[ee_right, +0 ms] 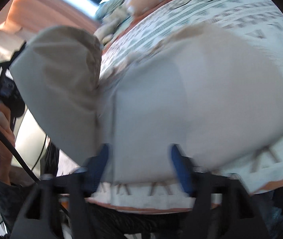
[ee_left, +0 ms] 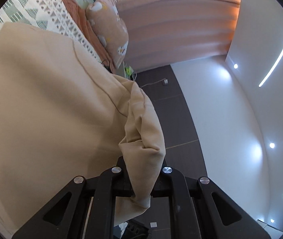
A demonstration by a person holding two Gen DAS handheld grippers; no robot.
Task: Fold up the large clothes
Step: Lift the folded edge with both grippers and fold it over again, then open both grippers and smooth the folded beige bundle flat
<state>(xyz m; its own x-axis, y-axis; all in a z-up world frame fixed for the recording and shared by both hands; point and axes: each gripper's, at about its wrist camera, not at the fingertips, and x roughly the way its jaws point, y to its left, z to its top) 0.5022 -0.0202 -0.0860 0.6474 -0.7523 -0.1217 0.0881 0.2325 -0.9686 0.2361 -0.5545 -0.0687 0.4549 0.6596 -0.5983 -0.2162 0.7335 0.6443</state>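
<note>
**Cream garment gripped at one side**

A bunched fold of the cream garment (ee_left: 48,103) was clamped in the left gripper (ee_left: 141,181). The right gripper (ee_right: 139,167) was held open, nothing pinched. The garment was spread over the patterned bedspread (ee_right: 231,14).

Matt, seemingly soft cream cloth garment (ee_left: 42,99)

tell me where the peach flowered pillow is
In the left wrist view, the pillow lies top centre on the bed, between the patterned bedspread and the headboard.

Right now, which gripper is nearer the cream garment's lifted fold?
Left. The left gripper is shut on the cream garment at that fold; the right gripper is open over the flat part on the patterned bedspread.
</note>
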